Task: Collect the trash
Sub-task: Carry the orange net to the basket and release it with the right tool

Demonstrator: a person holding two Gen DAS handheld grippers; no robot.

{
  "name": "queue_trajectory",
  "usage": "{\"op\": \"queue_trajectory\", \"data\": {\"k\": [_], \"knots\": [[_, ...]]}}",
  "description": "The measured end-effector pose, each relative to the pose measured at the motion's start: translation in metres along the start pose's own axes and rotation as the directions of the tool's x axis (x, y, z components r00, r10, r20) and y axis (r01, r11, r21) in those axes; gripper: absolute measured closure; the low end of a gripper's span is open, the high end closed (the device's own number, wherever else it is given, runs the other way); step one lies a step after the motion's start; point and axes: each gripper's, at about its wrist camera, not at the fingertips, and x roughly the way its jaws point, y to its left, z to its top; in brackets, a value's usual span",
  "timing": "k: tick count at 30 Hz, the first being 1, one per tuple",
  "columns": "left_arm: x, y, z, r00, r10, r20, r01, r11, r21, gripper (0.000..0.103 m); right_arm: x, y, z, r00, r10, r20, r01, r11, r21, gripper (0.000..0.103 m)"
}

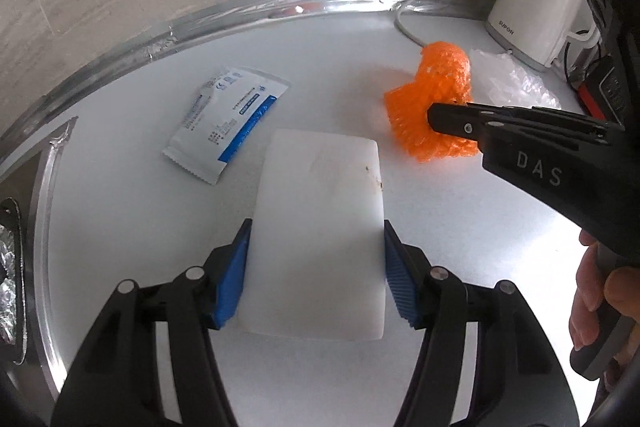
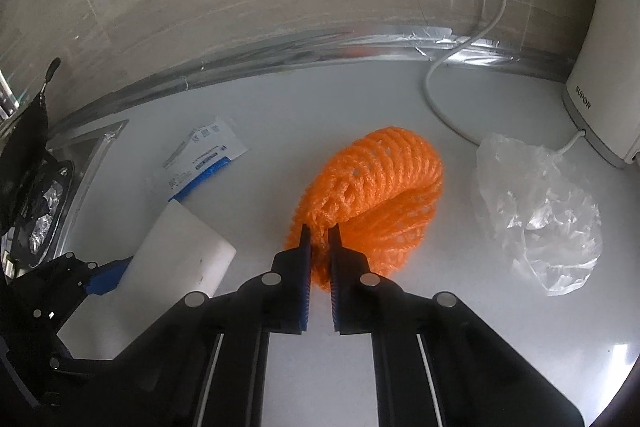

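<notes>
A white foam block (image 1: 318, 227) lies on the pale counter, and my left gripper (image 1: 318, 235) is shut on it, both blue pads pressed to its long sides. The same block (image 2: 176, 259) shows at the lower left of the right wrist view. An orange foam net (image 2: 372, 195) sits right of the block; my right gripper (image 2: 320, 231) is shut on its near edge, jaws nearly together with net pinched between them. From the left wrist view that net (image 1: 436, 87) has the right gripper's black fingers (image 1: 452, 117) on it.
A white and blue sachet (image 1: 228, 123) lies left of the block. A crumpled clear plastic bag (image 2: 536, 207) rests right of the net. A white appliance (image 2: 604, 75) with a white cable (image 2: 436, 99) stands at the back right. Foil-lined stove edge (image 2: 44, 203) at far left.
</notes>
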Motion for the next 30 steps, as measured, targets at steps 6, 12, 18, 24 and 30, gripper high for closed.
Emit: {"op": "queue_trajectory", "data": {"k": [6,12,18,24,30], "knots": [[-0.023,0.003,-0.004,1.0,0.004,0.022,-0.004,1.0,0.001,0.044,-0.02,0.006,-0.002,1.0,-0.001,0.024,0.001,1.0,-0.003,0.094],[-0.05,-0.004,-0.018,0.999,0.008,0.043,-0.009,1.0,0.011,0.044,-0.048,0.011,-0.015,0.999,-0.002,0.038,0.002,1.0,-0.004,0.094],[-0.08,-0.014,-0.042,0.999,0.01,0.051,-0.011,1.0,0.008,0.044,-0.088,0.016,-0.047,0.999,0.005,0.047,-0.005,1.0,0.005,0.094],[-0.122,-0.029,-0.087,0.998,0.02,0.059,-0.021,1.0,0.012,0.044,-0.134,0.029,-0.098,0.999,0.009,0.045,-0.008,1.0,-0.013,0.094],[-0.164,-0.048,-0.14,0.998,0.029,0.063,-0.031,0.999,0.025,0.044,-0.175,0.039,-0.153,0.999,0.018,0.027,-0.018,1.0,-0.015,0.094]]}}
